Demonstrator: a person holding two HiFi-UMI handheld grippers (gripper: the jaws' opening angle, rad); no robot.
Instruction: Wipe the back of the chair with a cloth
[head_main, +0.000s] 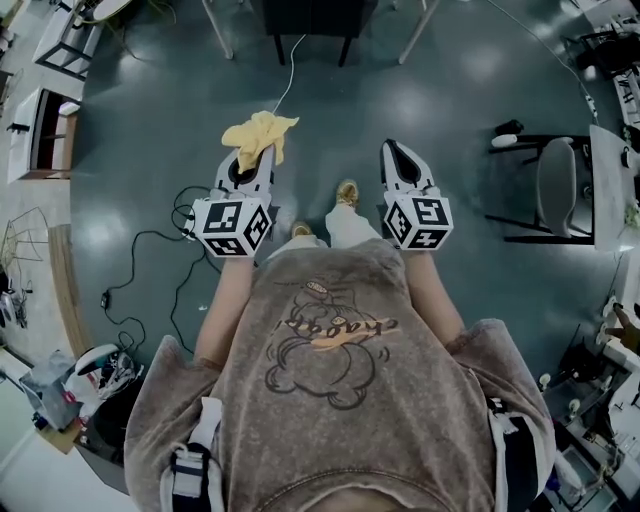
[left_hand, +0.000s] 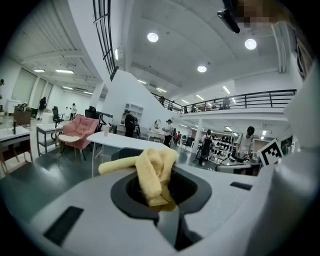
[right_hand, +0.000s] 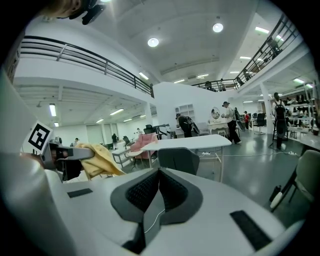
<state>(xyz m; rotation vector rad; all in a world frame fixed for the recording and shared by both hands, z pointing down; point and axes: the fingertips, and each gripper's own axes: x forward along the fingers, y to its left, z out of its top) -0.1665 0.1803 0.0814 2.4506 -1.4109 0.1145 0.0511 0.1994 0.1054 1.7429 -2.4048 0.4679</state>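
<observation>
Bright, even illumination was supplied by round ceiling lights (left_hand: 153, 37) in both gripper views. Shadows were recorded only as faint, diffuse patches. Soft glare spots were noted on the glossy floor (head_main: 470, 70) in the head view. Strong fisheye bending and dark vignetted corners were observed in all views. The near body of the left gripper (left_hand: 161, 196) was rendered soft and the cloth (left_hand: 152, 167) sharper. Distant figures were possibly slightly blurred.

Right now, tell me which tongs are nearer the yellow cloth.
Left. The left tongs are shut on the cloth, which sticks out past their tips. The right tongs are shut and empty, off to the cloth's right, not touching it.
</observation>
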